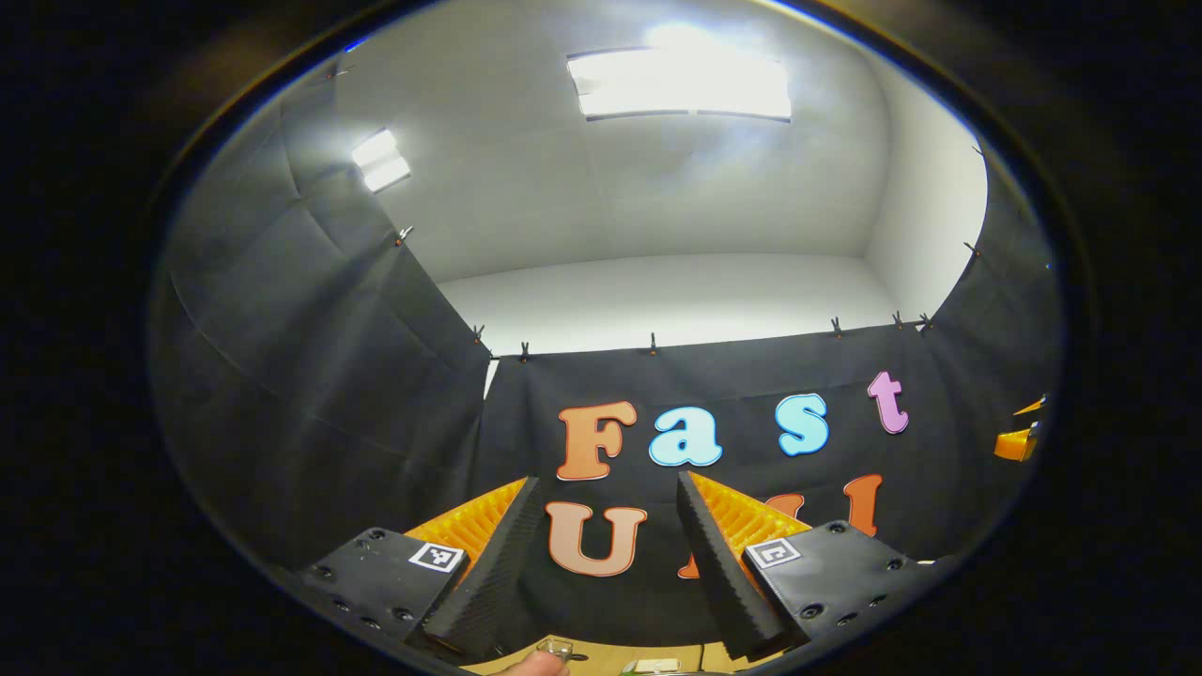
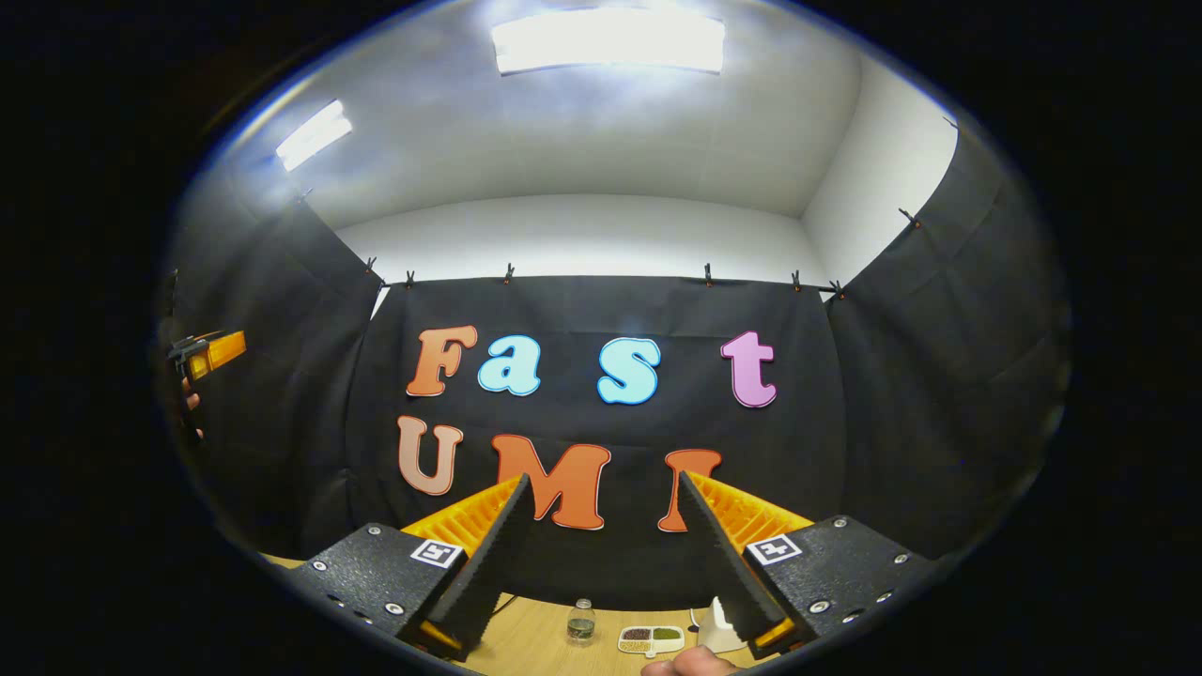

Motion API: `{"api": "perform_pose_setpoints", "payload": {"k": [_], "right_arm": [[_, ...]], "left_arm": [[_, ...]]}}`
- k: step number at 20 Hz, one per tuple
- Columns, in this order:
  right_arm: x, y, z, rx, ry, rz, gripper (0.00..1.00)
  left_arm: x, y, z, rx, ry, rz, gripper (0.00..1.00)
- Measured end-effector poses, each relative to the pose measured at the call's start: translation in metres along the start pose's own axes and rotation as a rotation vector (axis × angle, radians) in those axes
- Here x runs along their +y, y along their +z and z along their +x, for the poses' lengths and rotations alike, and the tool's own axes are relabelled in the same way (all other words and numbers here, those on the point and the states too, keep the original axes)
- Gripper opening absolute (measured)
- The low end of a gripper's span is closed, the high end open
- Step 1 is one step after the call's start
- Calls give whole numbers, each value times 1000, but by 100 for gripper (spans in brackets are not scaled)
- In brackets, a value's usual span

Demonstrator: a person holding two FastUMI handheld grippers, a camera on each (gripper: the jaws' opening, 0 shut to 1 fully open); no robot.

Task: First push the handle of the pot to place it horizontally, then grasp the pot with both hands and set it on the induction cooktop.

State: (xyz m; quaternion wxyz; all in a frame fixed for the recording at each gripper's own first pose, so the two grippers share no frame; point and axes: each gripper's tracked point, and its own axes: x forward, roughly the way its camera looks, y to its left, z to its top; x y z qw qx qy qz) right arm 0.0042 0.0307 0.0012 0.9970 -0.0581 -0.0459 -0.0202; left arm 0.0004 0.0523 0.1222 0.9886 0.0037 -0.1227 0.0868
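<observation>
My left gripper (image 1: 608, 481) is open, with nothing between its fingers. It is raised and points at the black cloth wall and the white ceiling. At the far right of the left gripper view is a small part of my right gripper (image 1: 1019, 437). My right gripper (image 2: 601, 479) is open too and holds nothing, and it faces the same back wall. My left gripper (image 2: 211, 352) is at the far left of the right gripper view, with a hand (image 2: 191, 399) holding it; its jaws cannot be made out there.
A wooden table (image 2: 535, 643) lies low in the right gripper view. On it stand a small clear bottle (image 2: 581, 622), a white divided dish (image 2: 651, 639) and a white object (image 2: 718, 631). A hand (image 2: 690, 665) is at the bottom edge. The bottle (image 1: 556, 648) and a fingertip (image 1: 533, 663) also appear in the left gripper view.
</observation>
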Motion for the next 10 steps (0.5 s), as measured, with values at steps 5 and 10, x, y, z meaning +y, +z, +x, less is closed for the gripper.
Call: {"api": "perform_pose_setpoints", "payload": {"k": [5, 10], "right_arm": [[8, 18, -20, -40, 31, -6, 94], [-2, 20, -13, -61, 10, -9, 94]], "left_arm": [[6, 12, -2, -28, 17, 27, 96], [-1, 22, 1, -50, 3, -6, 94]]}}
